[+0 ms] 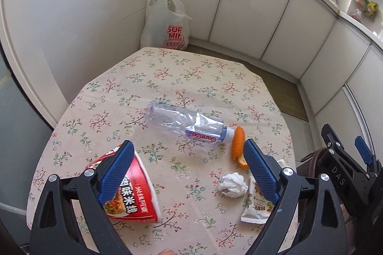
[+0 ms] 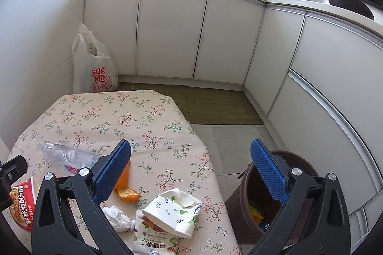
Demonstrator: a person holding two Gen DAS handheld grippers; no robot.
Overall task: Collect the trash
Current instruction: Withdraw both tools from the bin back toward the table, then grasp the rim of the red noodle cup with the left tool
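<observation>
On the floral tablecloth (image 1: 167, 78) lie a crushed clear bottle (image 1: 186, 123), an orange peel (image 1: 238, 145), a crumpled tissue (image 1: 232, 184), a snack packet (image 1: 256, 209) and a red noodle cup (image 1: 134, 192) on its side. My left gripper (image 1: 188, 142) hovers open over them, holding nothing; its left finger overlaps the noodle cup. My right gripper (image 2: 191, 142) is open and empty near the table's right edge, above a crushed paper cup (image 2: 174, 209) and the snack packet (image 2: 153, 238). A brown bin (image 2: 241, 197) stands on the floor beside the table, under the right finger.
A white shopping bag (image 2: 93, 68) leans against the wall beyond the table. White cabinet doors (image 2: 167, 32) line the back and right. A woven mat (image 2: 215, 106) covers the floor before them. Several items and a black pan (image 2: 349, 3) sit on the counter.
</observation>
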